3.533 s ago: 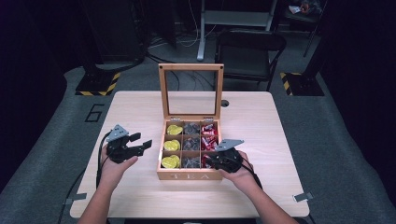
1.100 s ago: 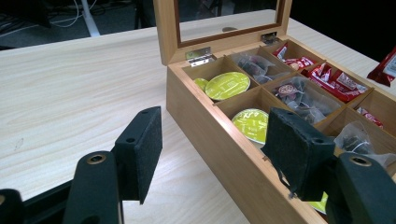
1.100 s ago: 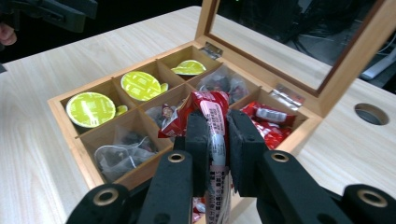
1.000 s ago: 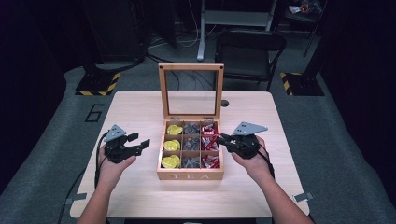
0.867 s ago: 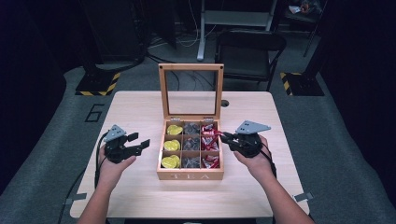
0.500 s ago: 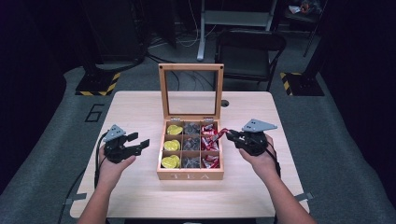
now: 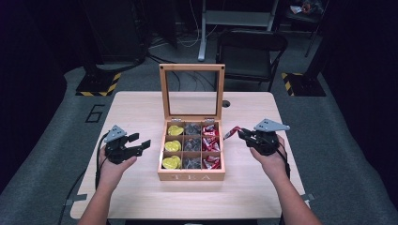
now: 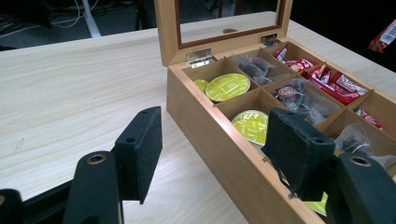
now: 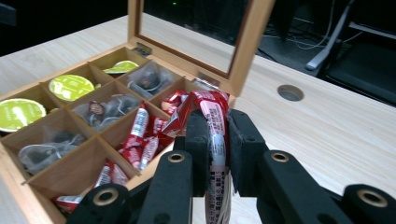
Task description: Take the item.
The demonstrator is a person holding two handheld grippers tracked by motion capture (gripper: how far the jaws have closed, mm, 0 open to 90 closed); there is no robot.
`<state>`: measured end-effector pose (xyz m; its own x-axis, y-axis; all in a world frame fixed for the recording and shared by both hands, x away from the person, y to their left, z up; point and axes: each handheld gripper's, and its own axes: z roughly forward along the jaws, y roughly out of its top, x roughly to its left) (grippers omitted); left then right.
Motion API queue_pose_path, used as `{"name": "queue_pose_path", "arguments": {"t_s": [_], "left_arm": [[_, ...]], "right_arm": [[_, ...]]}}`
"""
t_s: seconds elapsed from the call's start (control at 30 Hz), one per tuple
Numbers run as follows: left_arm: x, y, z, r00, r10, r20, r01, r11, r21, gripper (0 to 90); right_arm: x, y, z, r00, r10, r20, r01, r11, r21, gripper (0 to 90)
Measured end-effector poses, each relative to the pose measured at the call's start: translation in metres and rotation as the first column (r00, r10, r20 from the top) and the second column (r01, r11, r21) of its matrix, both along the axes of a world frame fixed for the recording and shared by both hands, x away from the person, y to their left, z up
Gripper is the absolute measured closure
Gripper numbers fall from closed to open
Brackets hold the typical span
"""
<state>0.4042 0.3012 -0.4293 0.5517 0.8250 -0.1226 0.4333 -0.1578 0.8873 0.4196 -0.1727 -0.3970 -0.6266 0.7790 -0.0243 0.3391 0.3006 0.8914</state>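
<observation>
Right hand-held gripper (image 7: 241, 133) clamped on red packet (image 7: 232, 132), held clear of tea box (image 7: 191, 177) toward tabletop (image 7: 244, 197) right edge, long axis pointing back at box; left hand-held gripper (image 7: 141, 145) part-open, empty.

A red sachet (image 9: 215, 135) with white print is pinched upright, slightly crumpled, clear of the desk (image 7: 244, 187), just right of the open wooden tea box (image 7: 191, 176).
</observation>
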Motion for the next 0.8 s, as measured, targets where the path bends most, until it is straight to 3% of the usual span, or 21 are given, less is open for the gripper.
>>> {"name": "queue_pose_path", "arguments": {"t_s": [0.33,0.8], "left_arm": [[0.0,-0.001,0.0,1.0,-0.002,-0.001,0.002,1.0,-0.003,36.8],[0.0,-0.001,-0.001,1.0,-0.003,-0.004,0.003,1.0,-0.002,36.8]], "right_arm": [[0.0,-0.023,-0.002,0.9973,-0.073,0.001,0.073,0.997,0.01,79.2],[0.002,-0.037,-0.013,0.9936,-0.112,-0.017,0.112,0.994,0.003,79.1]]}}
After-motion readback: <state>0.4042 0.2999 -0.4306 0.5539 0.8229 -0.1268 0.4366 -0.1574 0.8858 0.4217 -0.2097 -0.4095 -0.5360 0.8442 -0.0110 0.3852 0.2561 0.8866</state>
